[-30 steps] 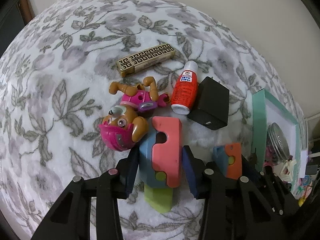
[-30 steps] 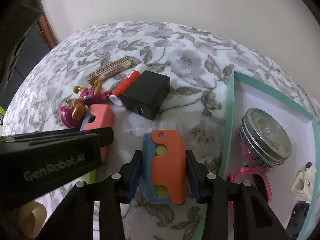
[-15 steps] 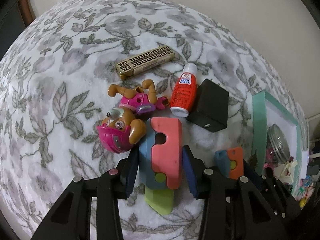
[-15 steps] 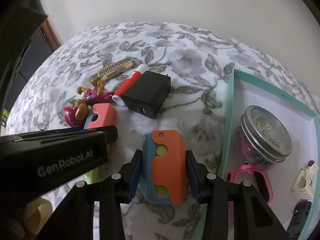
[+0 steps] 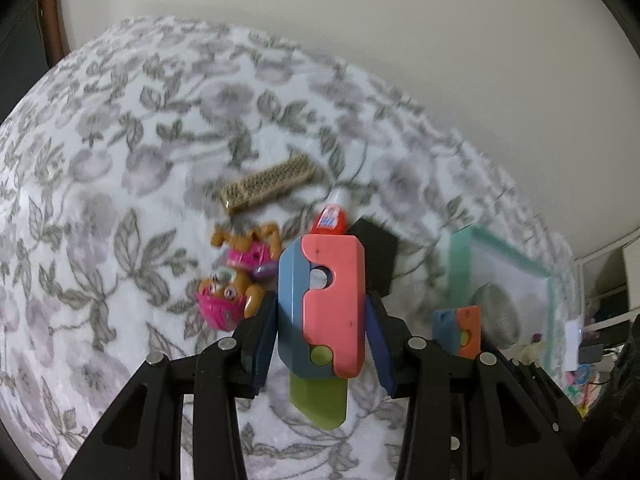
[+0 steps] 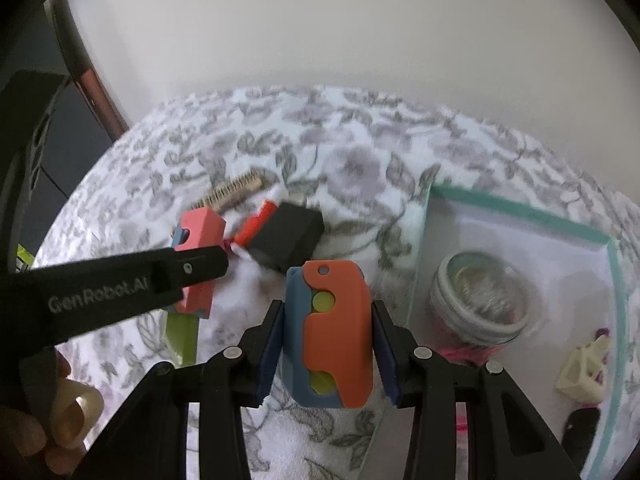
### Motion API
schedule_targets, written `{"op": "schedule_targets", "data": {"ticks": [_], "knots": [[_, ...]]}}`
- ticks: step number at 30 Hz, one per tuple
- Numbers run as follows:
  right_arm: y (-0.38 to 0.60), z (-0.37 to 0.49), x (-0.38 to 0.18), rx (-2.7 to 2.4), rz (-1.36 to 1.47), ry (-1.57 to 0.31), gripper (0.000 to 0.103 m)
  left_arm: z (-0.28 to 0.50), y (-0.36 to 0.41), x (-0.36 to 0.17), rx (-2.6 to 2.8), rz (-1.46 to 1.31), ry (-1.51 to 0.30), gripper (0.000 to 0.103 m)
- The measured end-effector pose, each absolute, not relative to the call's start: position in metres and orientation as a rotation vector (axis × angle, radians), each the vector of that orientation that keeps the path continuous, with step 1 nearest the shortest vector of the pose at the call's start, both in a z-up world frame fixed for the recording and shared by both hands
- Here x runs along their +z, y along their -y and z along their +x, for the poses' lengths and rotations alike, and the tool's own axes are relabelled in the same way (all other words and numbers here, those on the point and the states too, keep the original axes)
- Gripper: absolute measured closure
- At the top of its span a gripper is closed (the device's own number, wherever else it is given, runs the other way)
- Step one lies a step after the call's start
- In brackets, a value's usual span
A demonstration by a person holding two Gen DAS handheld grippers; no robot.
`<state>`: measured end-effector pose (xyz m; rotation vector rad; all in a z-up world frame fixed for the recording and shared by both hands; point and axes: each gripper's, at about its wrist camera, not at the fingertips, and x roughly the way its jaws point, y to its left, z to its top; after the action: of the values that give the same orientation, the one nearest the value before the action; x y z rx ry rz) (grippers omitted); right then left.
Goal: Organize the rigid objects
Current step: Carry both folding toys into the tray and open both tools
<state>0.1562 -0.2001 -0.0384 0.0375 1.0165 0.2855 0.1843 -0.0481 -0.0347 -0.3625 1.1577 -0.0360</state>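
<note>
My left gripper [image 5: 322,332] is shut on a pink and blue toy knife [image 5: 332,304] with a green blade, held above the floral cloth. It also shows in the right wrist view [image 6: 198,264]. My right gripper [image 6: 328,344] is shut on an orange and blue toy knife [image 6: 334,332], seen in the left wrist view too [image 5: 460,330]. A teal-rimmed tray [image 6: 520,212] lies to the right, holding a glass jar [image 6: 480,304] and small items.
On the cloth lie a toy dog figure [image 5: 236,280], a patterned gold box [image 5: 268,182], a red glue bottle [image 5: 332,218] and a black charger block [image 6: 286,240]. A white wall stands behind the table.
Both grippers have lifted with their toy knives off the cloth. The objects on the cloth now look smaller and farther.
</note>
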Motion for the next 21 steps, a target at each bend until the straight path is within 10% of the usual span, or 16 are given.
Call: {"op": "schedule_targets", "data": {"ticks": [21], "knots": [[0.27,0.137,0.058,0.157,0.134,-0.817,0.058,0.164,0.072,0.061,-0.157,-0.37,-0.904,0.059]]}}
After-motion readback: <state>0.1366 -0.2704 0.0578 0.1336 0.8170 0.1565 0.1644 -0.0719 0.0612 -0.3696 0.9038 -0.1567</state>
